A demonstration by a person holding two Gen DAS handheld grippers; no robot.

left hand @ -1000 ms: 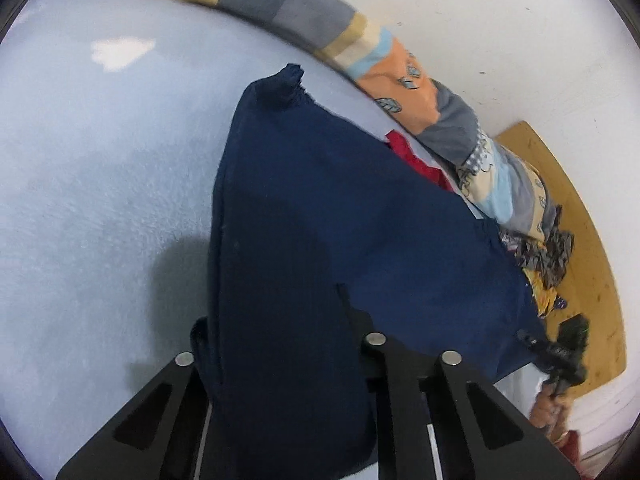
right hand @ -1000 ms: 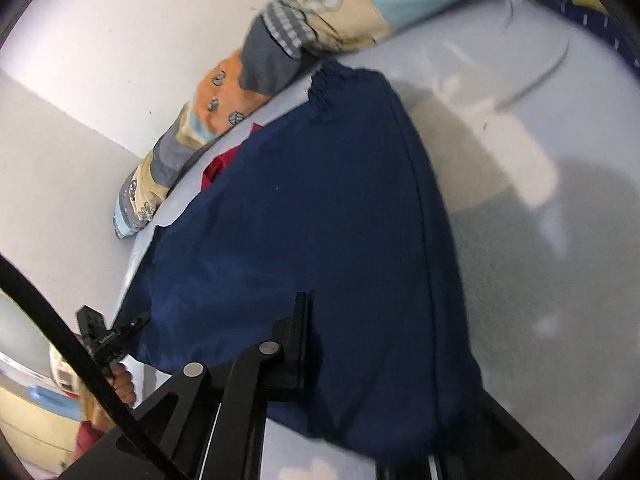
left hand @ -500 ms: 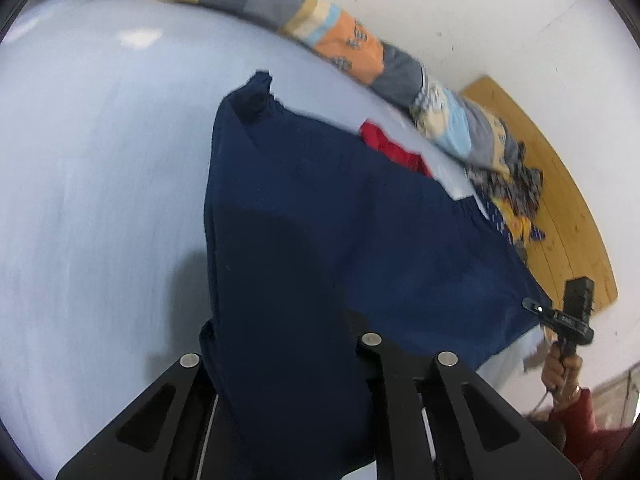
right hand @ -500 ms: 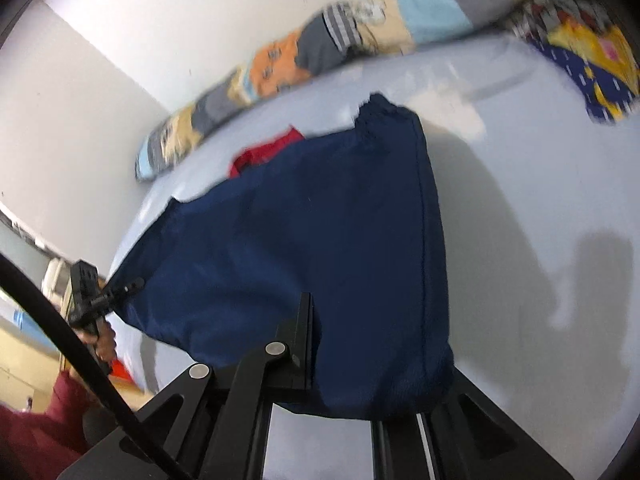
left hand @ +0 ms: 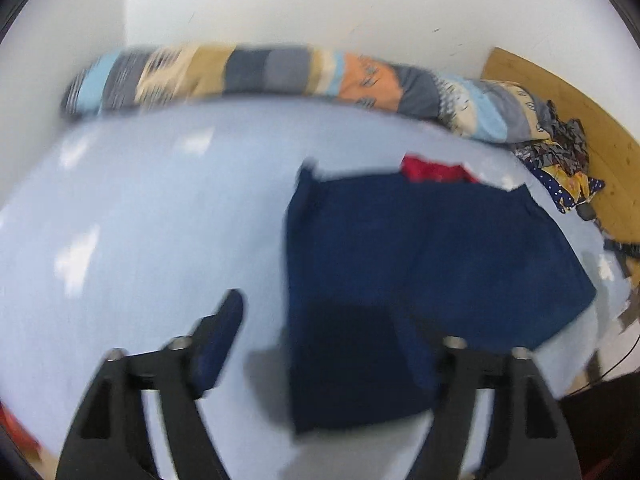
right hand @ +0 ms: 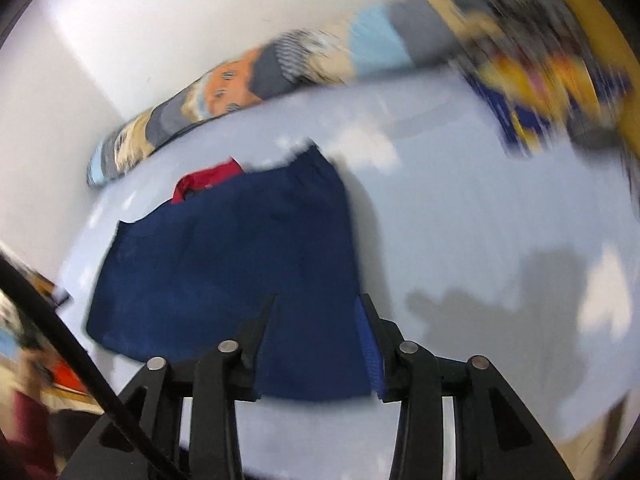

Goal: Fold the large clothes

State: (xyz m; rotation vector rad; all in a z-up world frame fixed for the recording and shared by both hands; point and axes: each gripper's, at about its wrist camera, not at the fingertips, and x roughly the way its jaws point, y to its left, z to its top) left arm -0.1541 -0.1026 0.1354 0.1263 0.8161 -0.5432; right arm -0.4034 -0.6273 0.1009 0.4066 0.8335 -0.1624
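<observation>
Having released navy garment (left hand: 420, 248), both grippers open

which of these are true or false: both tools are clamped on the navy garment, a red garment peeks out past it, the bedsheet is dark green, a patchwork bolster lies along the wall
1. Both tools clamp the navy garment. False: the left tool and right tool stand open, their jaws just opened, and the cloth lies on the bed.
2. A red garment peeks out beyond the navy one. True.
3. The bedsheet is dark green. False: it is pale blue.
4. A patchwork bolster lies along the white wall. True.
</observation>
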